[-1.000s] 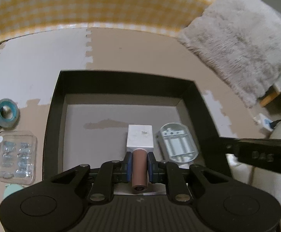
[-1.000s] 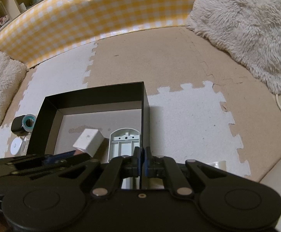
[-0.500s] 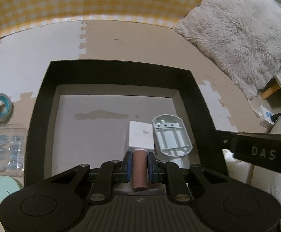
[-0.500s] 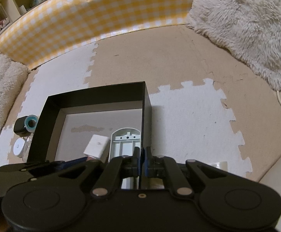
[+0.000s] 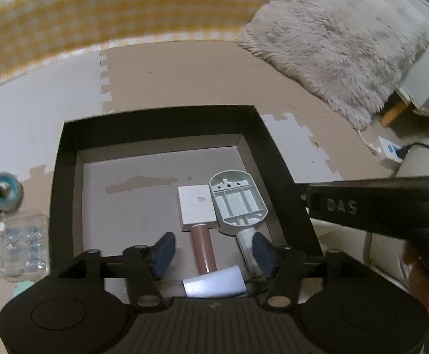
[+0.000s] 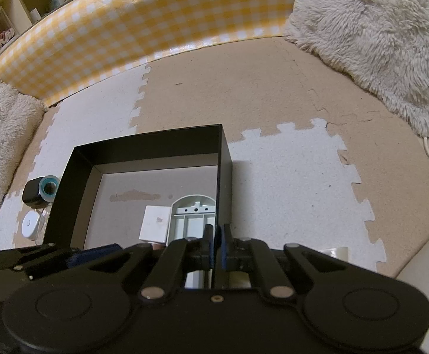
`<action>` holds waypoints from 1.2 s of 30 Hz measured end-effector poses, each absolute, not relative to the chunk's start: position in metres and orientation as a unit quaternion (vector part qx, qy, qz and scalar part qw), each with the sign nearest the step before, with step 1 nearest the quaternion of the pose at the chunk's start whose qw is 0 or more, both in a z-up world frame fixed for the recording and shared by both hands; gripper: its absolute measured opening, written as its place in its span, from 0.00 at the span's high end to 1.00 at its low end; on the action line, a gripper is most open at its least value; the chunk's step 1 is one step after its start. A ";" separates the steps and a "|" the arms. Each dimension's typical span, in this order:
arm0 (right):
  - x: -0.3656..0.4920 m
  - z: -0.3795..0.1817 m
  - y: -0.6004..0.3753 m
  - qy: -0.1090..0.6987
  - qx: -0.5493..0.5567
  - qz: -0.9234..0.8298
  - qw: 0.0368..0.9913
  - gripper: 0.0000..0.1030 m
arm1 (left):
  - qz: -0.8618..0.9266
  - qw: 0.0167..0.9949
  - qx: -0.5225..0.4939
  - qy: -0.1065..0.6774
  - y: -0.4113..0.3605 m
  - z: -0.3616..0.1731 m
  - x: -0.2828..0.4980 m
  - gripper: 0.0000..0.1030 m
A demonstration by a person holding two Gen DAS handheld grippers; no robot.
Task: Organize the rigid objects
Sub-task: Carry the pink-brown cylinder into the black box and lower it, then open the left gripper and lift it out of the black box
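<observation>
Left wrist view: left gripper (image 5: 211,250), jaws just opening, frees the tube (image 5: 204,249) into the box (image 5: 66,177); right gripper (image 6: 216,243) clamps its wall; tape (image 5: 4,190) and case (image 5: 22,244) remain outside.

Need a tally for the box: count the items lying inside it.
3: brown cylinder between the open left gripper fingers, white block beyond it, grey plastic shell by the right wall. Gripper may hide others.

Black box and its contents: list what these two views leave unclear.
- Black box near wall: both views, hidden behind the grippers.
- Brown cylinder: right wrist view, only a sliver shows above the gripper body.
- Clear case contents: left wrist view, blurred.
</observation>
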State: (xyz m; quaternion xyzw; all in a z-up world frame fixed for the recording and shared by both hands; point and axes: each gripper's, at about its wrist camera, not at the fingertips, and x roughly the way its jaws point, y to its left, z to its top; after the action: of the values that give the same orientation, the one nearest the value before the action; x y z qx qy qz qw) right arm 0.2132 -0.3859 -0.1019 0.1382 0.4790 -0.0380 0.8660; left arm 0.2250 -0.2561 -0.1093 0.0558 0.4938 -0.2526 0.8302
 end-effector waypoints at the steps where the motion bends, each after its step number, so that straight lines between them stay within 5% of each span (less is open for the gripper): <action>1: 0.213 -0.102 -0.386 0.479 0.138 -0.038 0.866 0.95 | -0.254 0.832 0.064 0.489 -0.257 -0.107 0.223 0.32; 13: 0.213 -0.102 -0.385 0.479 0.141 -0.038 0.866 0.95 | -0.264 0.842 0.098 0.461 -0.247 -0.081 0.201 0.01; 36: 0.213 -0.102 -0.385 0.481 0.130 -0.039 0.866 0.95 | -0.260 0.865 0.109 0.415 -0.150 -0.059 0.183 0.00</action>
State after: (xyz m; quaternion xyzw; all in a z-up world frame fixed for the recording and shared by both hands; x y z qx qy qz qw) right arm 0.2127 -0.3849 -0.1017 0.1299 0.4807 -0.0394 0.8663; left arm 0.1831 -0.1501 -0.0588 0.1086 0.4148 -0.2603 0.8651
